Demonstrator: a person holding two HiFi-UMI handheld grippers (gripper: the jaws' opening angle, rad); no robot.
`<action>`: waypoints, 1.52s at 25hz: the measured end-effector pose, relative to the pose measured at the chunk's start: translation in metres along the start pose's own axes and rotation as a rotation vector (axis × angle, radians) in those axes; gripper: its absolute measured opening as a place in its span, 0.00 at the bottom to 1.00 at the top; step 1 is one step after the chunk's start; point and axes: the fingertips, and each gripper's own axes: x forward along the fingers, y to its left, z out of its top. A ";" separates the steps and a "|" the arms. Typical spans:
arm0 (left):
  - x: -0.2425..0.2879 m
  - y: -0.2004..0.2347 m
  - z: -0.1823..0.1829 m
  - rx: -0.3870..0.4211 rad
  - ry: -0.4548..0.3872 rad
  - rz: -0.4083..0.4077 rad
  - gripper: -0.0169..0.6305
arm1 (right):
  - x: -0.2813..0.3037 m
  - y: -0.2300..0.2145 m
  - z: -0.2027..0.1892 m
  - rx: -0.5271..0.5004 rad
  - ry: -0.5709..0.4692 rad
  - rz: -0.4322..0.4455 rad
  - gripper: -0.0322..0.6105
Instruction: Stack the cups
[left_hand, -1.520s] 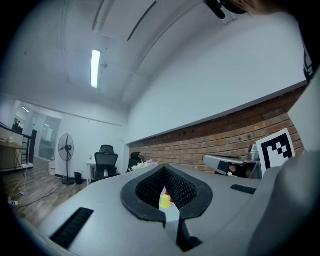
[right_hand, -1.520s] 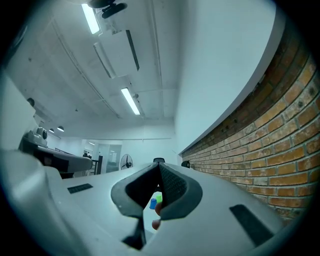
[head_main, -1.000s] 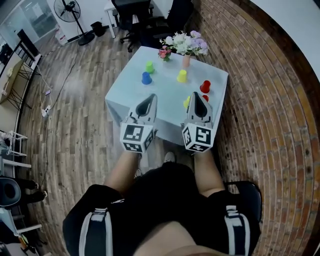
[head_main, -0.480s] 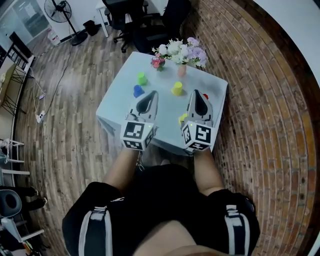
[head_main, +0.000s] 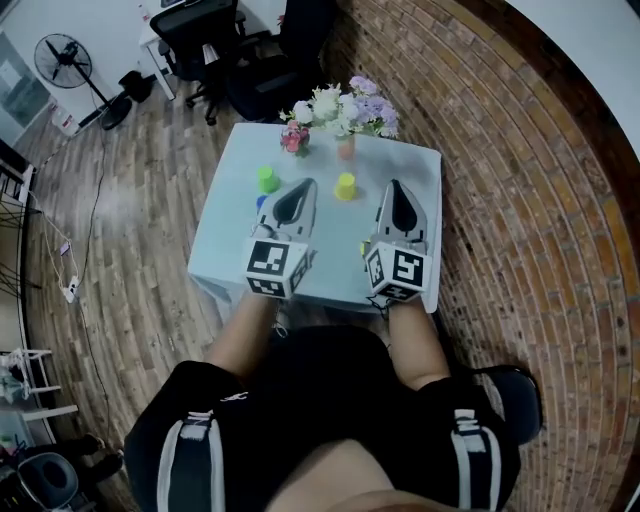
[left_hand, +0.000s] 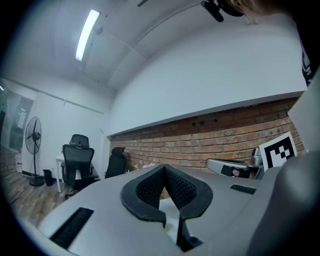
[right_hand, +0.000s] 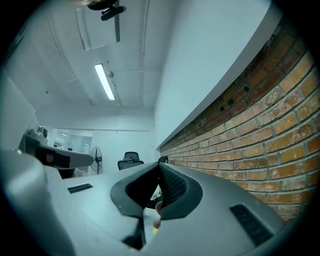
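1. Standing apart on the table (head_main: 225, 238), the green cup (head_main: 267, 179) and the blue cup (head_main: 260, 201) are near each other but not stacked yet.
2. The left gripper (head_main: 303, 187) hovers with its jaws closed together, empty.
3. The yellow cup (head_main: 346, 185) stands alone; the vase (head_main: 345, 148) behind it holds flowers (head_main: 335, 103).
4. The right gripper (head_main: 394, 188) is closed on nothing too, so I judge that all the stacking remains.

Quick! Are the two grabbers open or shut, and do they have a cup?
Left gripper: shut, holding nothing.
Right gripper: shut, holding nothing.
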 end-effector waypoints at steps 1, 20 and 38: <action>0.003 0.003 0.000 -0.002 -0.002 -0.020 0.03 | 0.002 0.001 0.000 -0.007 -0.001 -0.020 0.05; 0.044 0.010 -0.009 -0.033 -0.019 -0.293 0.03 | 0.000 -0.005 -0.007 -0.082 -0.001 -0.287 0.05; 0.044 0.013 -0.035 -0.080 0.039 -0.300 0.03 | -0.006 0.004 -0.092 -0.042 0.195 -0.211 0.81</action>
